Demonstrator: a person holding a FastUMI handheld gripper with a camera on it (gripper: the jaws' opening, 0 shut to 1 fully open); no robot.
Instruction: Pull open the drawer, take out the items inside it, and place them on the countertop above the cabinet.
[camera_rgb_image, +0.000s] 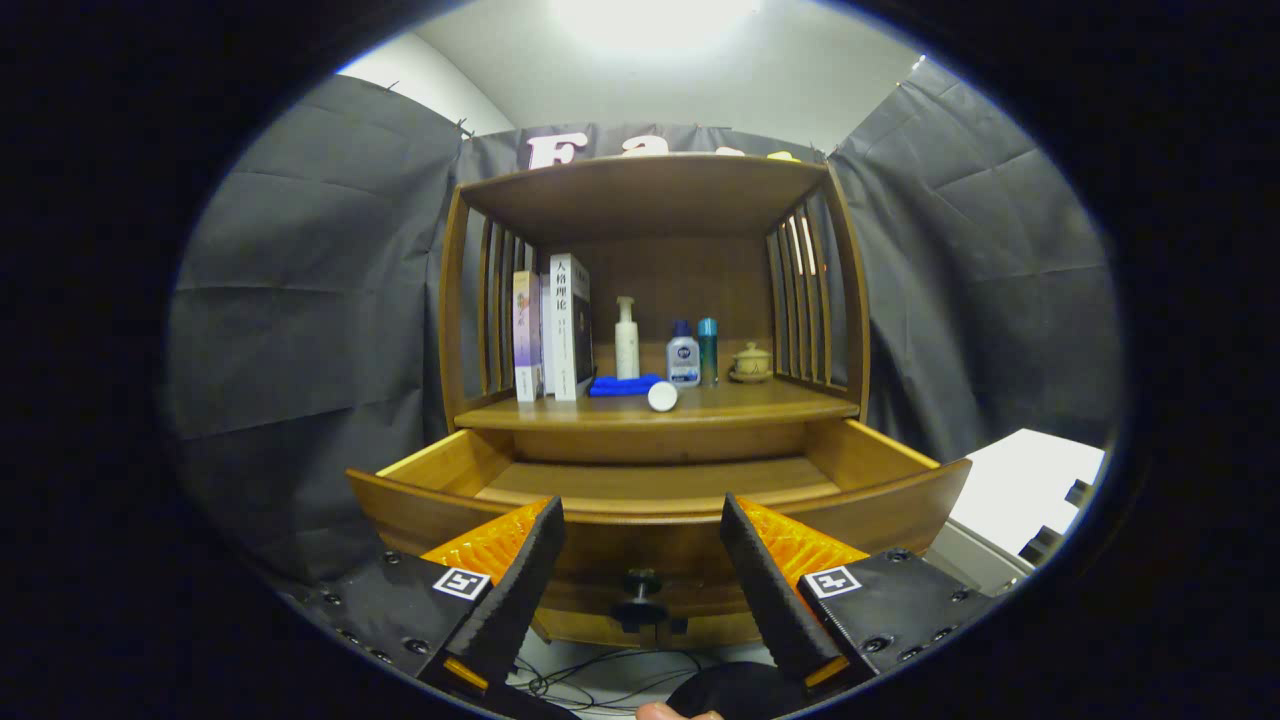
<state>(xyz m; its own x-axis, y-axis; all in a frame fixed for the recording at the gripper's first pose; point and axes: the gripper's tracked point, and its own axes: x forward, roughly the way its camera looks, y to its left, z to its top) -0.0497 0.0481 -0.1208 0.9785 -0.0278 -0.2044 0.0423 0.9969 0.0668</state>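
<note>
The wooden drawer (660, 480) of the cabinet stands pulled out toward me, and the part of its floor I can see is bare. Its dark knob (640, 590) sits on the drawer front, just ahead of my fingers and between them. My gripper (642, 520) is open, with nothing held; its black foam-padded fingers (520, 580) flank the knob without touching it. On the countertop (770, 400) above the drawer lie a blue tube with a white cap (640, 388), a white pump bottle (627, 338), a clear bottle with a blue cap (683, 355) and a teal bottle (708, 350).
Books (555, 328) stand at the countertop's left. A small lidded pot on a saucer (751, 362) sits at its right. Slatted side walls and a top shelf (650, 190) enclose the countertop. Cables (600, 675) lie on the floor below. A white surface (1020, 485) is off to the right.
</note>
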